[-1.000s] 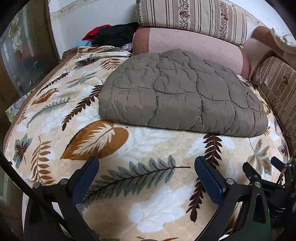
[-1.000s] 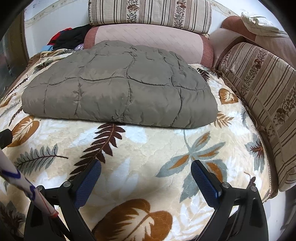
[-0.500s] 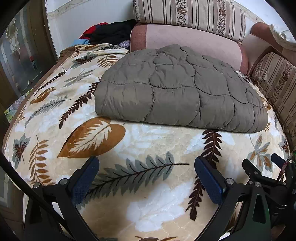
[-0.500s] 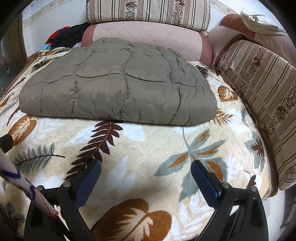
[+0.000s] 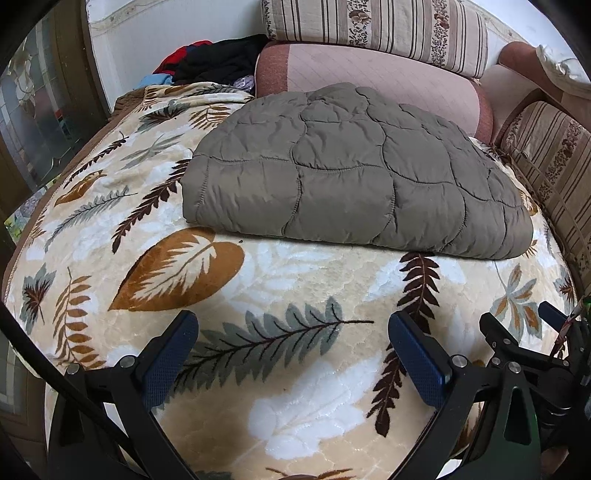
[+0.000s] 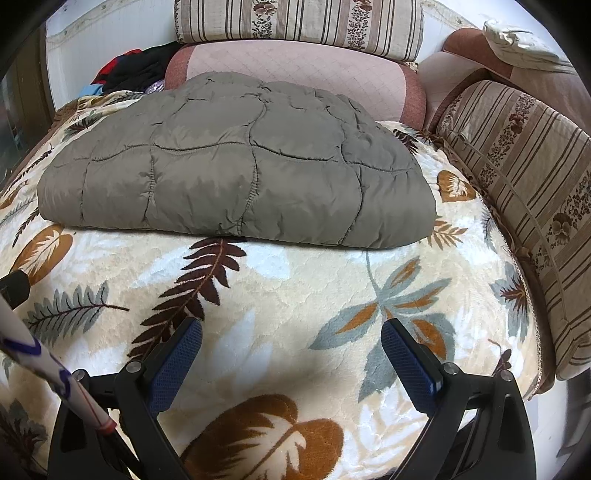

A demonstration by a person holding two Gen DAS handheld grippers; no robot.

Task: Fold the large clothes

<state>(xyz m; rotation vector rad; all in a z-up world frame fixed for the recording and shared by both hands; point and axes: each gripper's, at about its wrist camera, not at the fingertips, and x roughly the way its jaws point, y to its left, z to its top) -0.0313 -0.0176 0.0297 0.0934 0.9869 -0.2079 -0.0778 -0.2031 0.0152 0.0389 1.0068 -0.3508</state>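
Observation:
A grey-brown quilted jacket (image 5: 351, 173) lies folded into a thick flat bundle on a leaf-patterned blanket (image 5: 280, 295); it also shows in the right wrist view (image 6: 240, 173). My left gripper (image 5: 291, 332) is open and empty, over the blanket well short of the jacket's near edge. My right gripper (image 6: 291, 338) is open and empty too, also short of the near edge. The right gripper's fingers (image 5: 517, 354) show at the lower right of the left wrist view.
The blanket (image 6: 295, 280) covers a sofa seat. Pink and striped cushions (image 5: 369, 33) line the back and striped cushions (image 6: 524, 177) the right side. A heap of dark and red clothes (image 5: 214, 62) lies at the back left. A glass door (image 5: 33, 122) stands at left.
Both grippers have pulled back and risen slightly, so the folded jacket sits a little higher and farther in both views. The jacket itself has not moved. Both stay open.

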